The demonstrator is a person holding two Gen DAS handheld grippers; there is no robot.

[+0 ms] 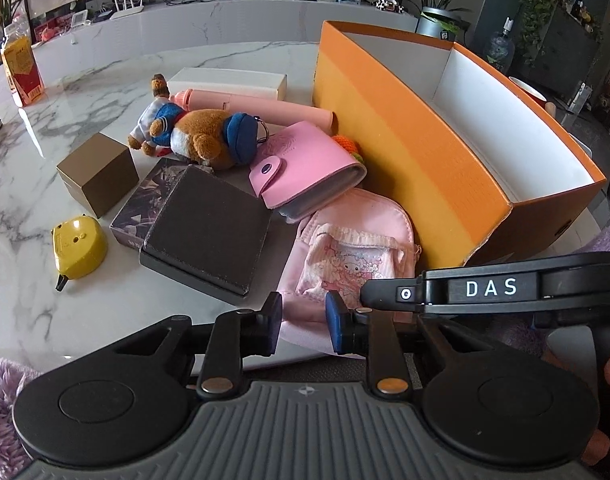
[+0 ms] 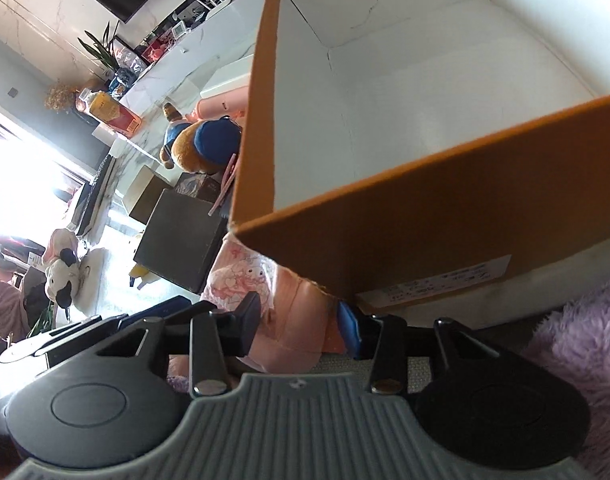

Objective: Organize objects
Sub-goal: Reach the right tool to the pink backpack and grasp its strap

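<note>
While seemingly bare, orange box gapes.

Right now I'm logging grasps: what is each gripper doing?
Left gripper: closed on the pink pouch's near edge.
Right gripper: around the same pouch; whether it grips cannot be told.

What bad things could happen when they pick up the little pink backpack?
Both grippers, left and right, have their jaws around the near edge of the pink backpack. It is floppy cloth, so it could sag or slip out. The pink wallet rests partly on the backpack's far end, so lifting might drag or tip it. The backpack also sits right against the orange box, so pulling it up could nudge the box.
</note>
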